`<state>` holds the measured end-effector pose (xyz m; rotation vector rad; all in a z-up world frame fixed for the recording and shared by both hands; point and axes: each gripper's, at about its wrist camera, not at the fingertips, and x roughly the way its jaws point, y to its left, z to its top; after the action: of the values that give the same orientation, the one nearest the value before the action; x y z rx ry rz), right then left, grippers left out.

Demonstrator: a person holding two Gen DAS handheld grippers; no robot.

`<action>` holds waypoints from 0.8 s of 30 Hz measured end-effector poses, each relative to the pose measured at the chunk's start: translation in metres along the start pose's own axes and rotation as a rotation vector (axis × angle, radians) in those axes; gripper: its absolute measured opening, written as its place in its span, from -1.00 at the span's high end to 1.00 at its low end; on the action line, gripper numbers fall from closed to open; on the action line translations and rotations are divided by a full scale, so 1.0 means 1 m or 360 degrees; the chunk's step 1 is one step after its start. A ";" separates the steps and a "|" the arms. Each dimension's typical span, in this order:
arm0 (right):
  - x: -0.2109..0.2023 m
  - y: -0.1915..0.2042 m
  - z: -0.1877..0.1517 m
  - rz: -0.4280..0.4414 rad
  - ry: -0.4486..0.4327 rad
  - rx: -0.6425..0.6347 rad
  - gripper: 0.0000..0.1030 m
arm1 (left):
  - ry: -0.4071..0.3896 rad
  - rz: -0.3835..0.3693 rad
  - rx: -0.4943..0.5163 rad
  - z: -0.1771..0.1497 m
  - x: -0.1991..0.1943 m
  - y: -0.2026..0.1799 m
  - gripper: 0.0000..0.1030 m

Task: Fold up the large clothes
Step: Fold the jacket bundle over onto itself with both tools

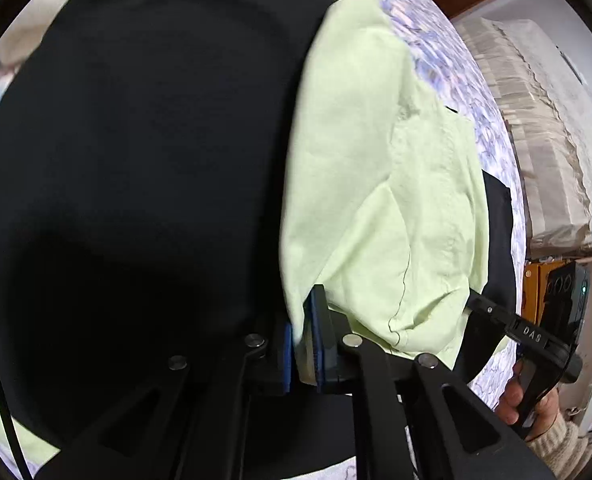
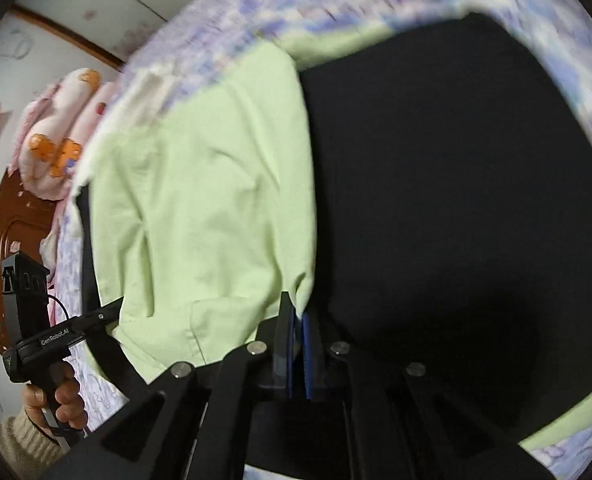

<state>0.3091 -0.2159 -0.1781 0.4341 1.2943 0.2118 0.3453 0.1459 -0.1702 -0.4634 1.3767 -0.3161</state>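
The pale green garment (image 1: 360, 184) (image 2: 200, 200), black on its other face (image 1: 136, 160) (image 2: 456, 200), hangs lifted over the bed's floral sheet (image 1: 436, 40) (image 2: 256, 20), filling both views. The left tongs (image 1: 302, 344) are clamped together on the garment's edge at 6 o'clock. The right tongs (image 2: 297, 340) are likewise pinched on its edge at 6 o'clock. A pink cartoon-print pillow (image 2: 60, 136) lies at 9 o'clock of the right view; a cream quilted cover (image 1: 544, 128) sits at 3 o'clock of the left.
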 end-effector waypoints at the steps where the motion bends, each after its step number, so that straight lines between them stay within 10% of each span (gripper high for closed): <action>1: -0.003 0.007 0.001 -0.0050 -0.0004 -0.0039 0.93 | 0.0002 -0.0002 -0.0026 0.001 -0.003 0.000 0.83; 11: -0.067 0.082 -0.014 -0.0262 -0.0345 -0.0374 0.81 | -0.0400 0.0249 0.0188 -0.027 -0.082 -0.048 0.47; 18: -0.015 0.115 -0.020 -0.0065 -0.0200 -0.0480 0.80 | -0.0255 0.0213 0.0344 -0.037 -0.030 -0.082 0.47; 24: 0.012 0.061 -0.026 -0.0359 -0.0212 -0.0408 1.00 | -0.0187 0.0267 0.0188 -0.031 0.011 -0.068 0.42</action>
<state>0.2929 -0.1512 -0.1676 0.0810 1.1566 0.1532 0.3205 0.0778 -0.1503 -0.2628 1.2656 -0.2276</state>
